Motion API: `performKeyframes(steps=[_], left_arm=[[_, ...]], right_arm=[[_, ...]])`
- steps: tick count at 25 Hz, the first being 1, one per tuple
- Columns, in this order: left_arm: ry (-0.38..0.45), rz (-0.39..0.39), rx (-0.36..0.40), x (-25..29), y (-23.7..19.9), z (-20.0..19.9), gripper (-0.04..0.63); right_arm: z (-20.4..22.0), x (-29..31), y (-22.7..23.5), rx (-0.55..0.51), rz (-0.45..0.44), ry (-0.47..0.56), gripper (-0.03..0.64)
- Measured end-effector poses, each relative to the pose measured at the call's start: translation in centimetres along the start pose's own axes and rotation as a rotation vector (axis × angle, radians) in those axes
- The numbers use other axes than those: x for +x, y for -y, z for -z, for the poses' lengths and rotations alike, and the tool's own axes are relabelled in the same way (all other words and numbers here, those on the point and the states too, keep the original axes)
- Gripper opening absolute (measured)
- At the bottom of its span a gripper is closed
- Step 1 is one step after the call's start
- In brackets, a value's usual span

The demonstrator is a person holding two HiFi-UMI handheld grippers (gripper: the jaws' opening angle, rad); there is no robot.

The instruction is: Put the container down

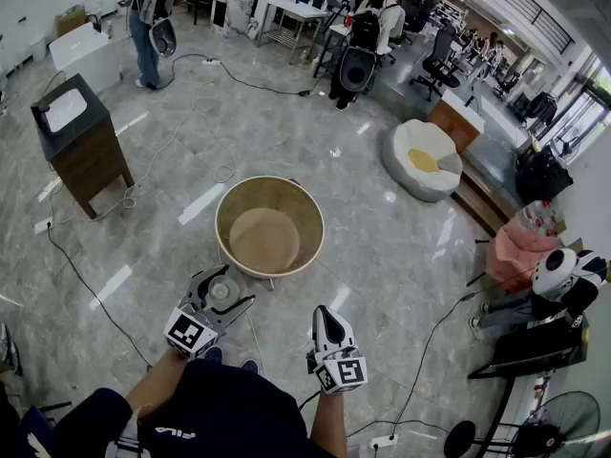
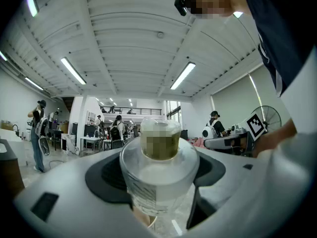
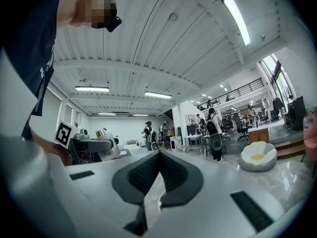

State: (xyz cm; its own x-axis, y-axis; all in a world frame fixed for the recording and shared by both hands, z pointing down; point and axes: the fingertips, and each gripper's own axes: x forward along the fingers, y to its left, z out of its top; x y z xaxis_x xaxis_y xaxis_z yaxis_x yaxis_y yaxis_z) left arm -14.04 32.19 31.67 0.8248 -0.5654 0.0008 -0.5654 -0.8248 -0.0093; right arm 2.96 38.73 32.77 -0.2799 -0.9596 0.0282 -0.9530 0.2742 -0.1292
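Left gripper view: the container (image 2: 157, 175) sits between the two dark pads, filling the gap. The jaws stand wide, but they are clamped on its sides.
Container's place: in the head view it is carried in the left gripper (image 1: 223, 288), low in front of the person. It is just short of the near rim of the tub (image 1: 270, 194) and outside it.
Long axis: roughly upright, with the round top facing up toward the head camera and the base hidden below the jaws.
Way down: the grey floor (image 1: 382, 256) lies straight beneath, and the tub's open mouth is just ahead. Which spot is meant I cannot tell.
Nearer hand: the left, since it already has the load.
Right gripper (image 1: 325, 315): jaws pressed together with nothing between them, held beside the left and well clear of the container.
Container's look: clear, round plastic body, pale inside, with a narrower neck on top. A white printed label runs down one side.
Handling, as a judgement: light and rigid, likely to stand if set flat on its base.
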Motion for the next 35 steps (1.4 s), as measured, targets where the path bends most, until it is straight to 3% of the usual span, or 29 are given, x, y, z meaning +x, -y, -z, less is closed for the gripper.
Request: performKeyframes(steps=[24,35], left_arm=[[-0.016,0.014,-0.005,-0.5,-1.5,0.2,0.357],[-0.02,-0.015,-0.02,0.3,-1.2,0.5,0.357]], right_arm=[[-0.6,0.9,-1.4,-0.04,-0.017,0.035,0.029],[0.2,1.1,-0.3,-0.067,-0.035,-0.019,0.029]])
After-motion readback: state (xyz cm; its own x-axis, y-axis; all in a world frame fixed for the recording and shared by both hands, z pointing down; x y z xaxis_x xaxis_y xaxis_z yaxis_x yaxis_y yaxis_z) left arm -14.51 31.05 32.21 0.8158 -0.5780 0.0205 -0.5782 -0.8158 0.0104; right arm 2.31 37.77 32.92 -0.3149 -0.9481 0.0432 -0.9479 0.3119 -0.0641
